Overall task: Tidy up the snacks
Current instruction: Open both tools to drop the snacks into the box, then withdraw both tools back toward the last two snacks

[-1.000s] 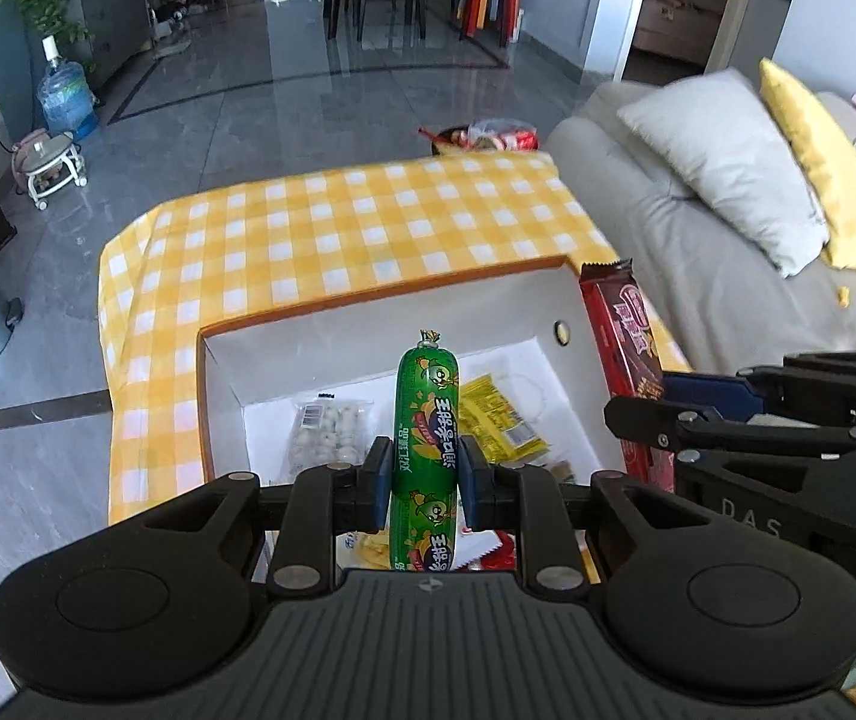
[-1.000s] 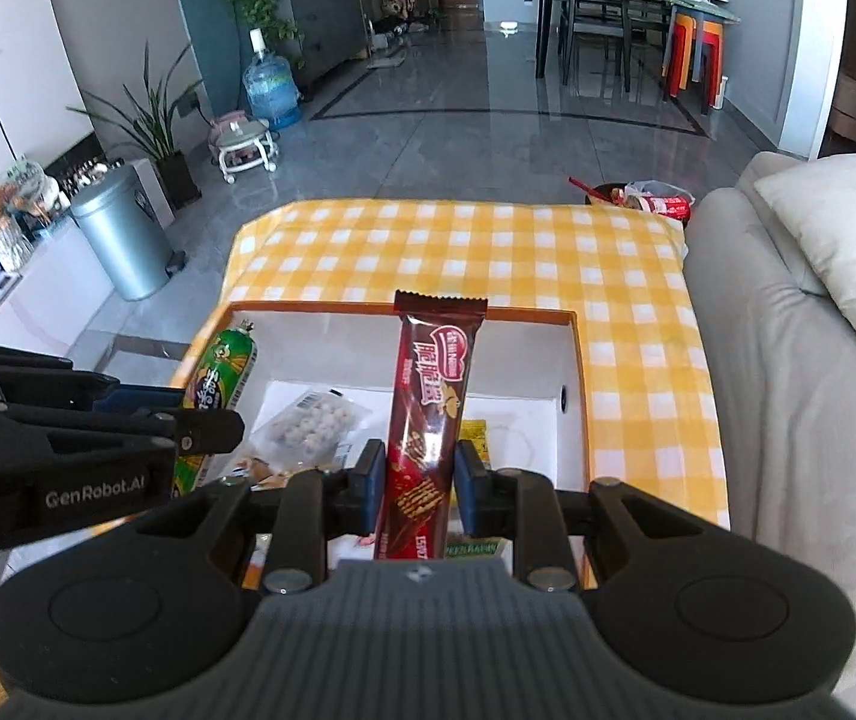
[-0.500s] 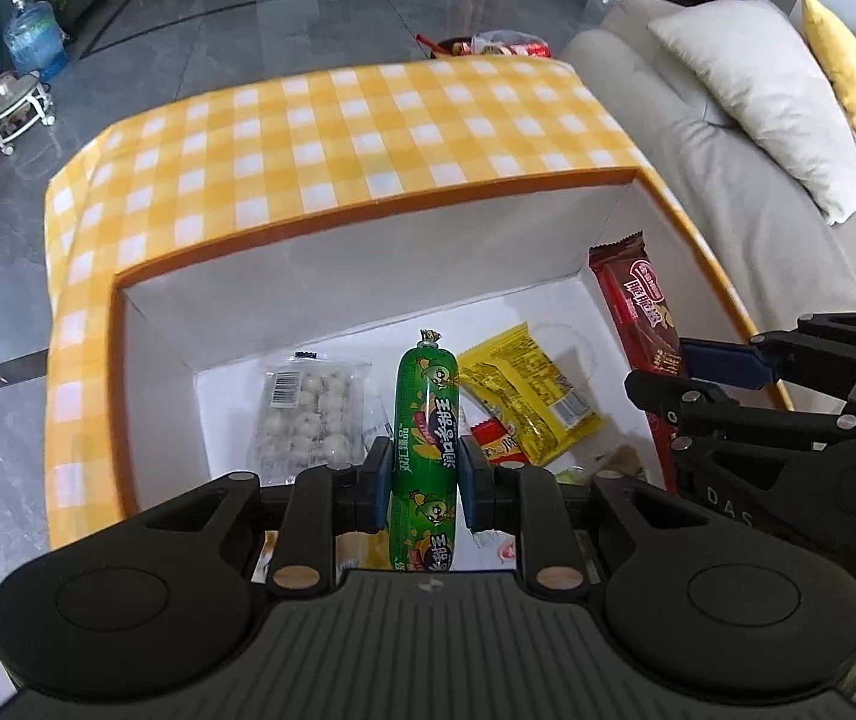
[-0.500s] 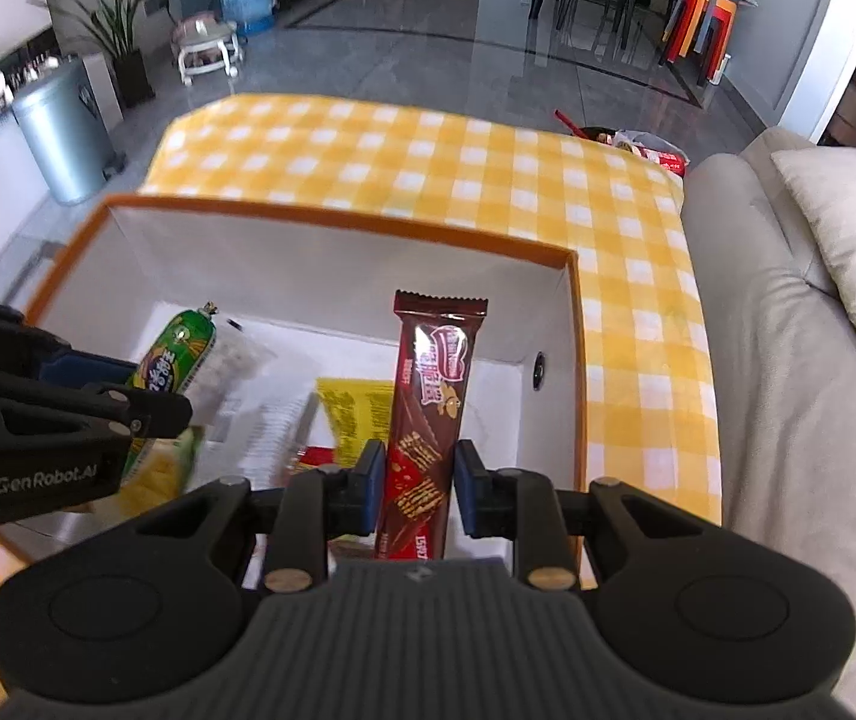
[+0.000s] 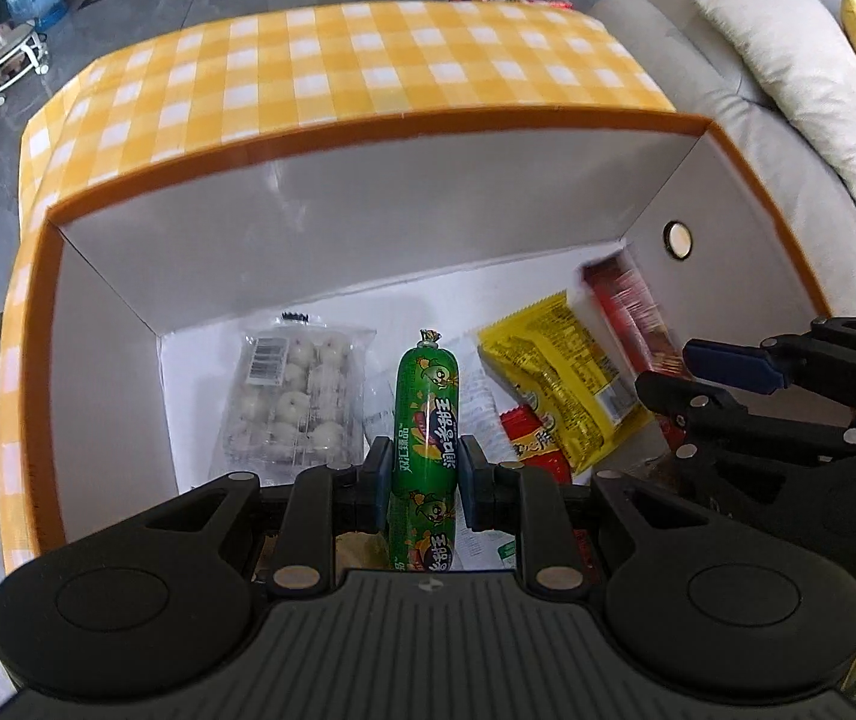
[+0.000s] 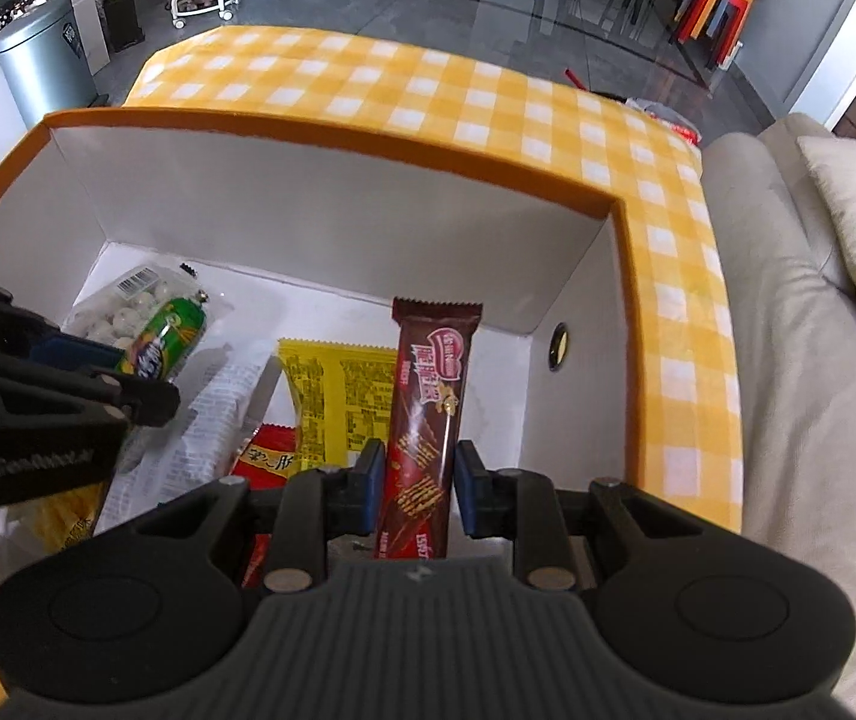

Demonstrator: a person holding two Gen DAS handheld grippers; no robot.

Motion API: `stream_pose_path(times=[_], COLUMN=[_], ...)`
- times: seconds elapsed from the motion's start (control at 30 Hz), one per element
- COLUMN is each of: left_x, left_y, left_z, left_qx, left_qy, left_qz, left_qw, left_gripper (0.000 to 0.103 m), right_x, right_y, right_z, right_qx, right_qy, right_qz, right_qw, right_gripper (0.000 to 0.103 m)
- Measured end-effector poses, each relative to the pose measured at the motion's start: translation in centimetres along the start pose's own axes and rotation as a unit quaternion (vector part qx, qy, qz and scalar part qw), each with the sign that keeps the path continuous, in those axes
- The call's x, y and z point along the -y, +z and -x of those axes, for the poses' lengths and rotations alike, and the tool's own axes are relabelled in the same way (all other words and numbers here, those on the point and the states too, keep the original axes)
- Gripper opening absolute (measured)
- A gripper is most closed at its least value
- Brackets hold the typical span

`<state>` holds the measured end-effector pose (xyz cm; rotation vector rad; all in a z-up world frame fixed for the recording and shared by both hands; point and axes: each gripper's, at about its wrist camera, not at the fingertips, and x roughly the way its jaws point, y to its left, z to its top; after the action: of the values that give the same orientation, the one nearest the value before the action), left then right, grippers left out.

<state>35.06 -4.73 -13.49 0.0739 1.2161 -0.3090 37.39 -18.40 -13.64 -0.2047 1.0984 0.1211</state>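
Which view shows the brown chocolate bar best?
The right wrist view: the brown chocolate bar stands centred between the right gripper pads, label sharp. In the left wrist view it is a blurred strip, its lower part hidden behind that gripper.

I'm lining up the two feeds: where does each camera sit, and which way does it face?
Left wrist: on the left gripper, facing down into the orange-rimmed white box; its fingers clamp a green sausage stick.
Right wrist: on the right gripper, facing likewise; fingers clamp a brown chocolate bar.
Shared: box, both snacks, each other's gripper.
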Motion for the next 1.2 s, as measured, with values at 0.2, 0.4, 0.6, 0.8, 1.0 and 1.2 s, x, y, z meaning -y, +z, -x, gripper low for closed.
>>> stream_pose_path(times=[0.2, 0.4, 0.6, 0.8, 1.0, 1.2], left_x=[-0.1, 0.1, -0.3, -0.5, -0.4, -0.3], left_y=[-0.1, -0.2, -0.5, -1.3, -2.7, -4.7], left_z=[-0.4, 0.1, 2.0, 5.0, 8.5, 12.1], left_qx=[-0.012, -0.01, 0.01, 0.056, 0.11, 0.167], left_qy=[0.005, 0.012, 0.014, 0.014, 0.034, 0.049], left_qz=[0.001, -0.002, 0.002, 0.0, -0.001, 0.02], left_qw=[0.9999, 0.9999, 0.9998, 0.9984, 0.9933, 0.9845], left_gripper=[0.025, 0.027, 0.045, 0.061, 0.07, 0.084], right_x=[0.0, 0.1, 0.1, 0.8, 2.0, 2.3], right_y=[-0.2, 0.1, 0.1, 0.2, -0.4, -2.3], right_z=[-0.4, 0.1, 1.6, 4.1, 7.6, 11.4], right_qx=[-0.004, -0.004, 0.007, 0.036, 0.067, 0.098], right_qy=[0.005, 0.02, 0.031, 0.038, 0.046, 0.055], right_qz=[0.004, 0.0, -0.011, -0.042, -0.092, -0.13], right_qw=[1.0, 1.0, 0.999, 0.998, 0.992, 0.985], right_gripper=[0.021, 0.034, 0.053, 0.066, 0.07, 0.079])
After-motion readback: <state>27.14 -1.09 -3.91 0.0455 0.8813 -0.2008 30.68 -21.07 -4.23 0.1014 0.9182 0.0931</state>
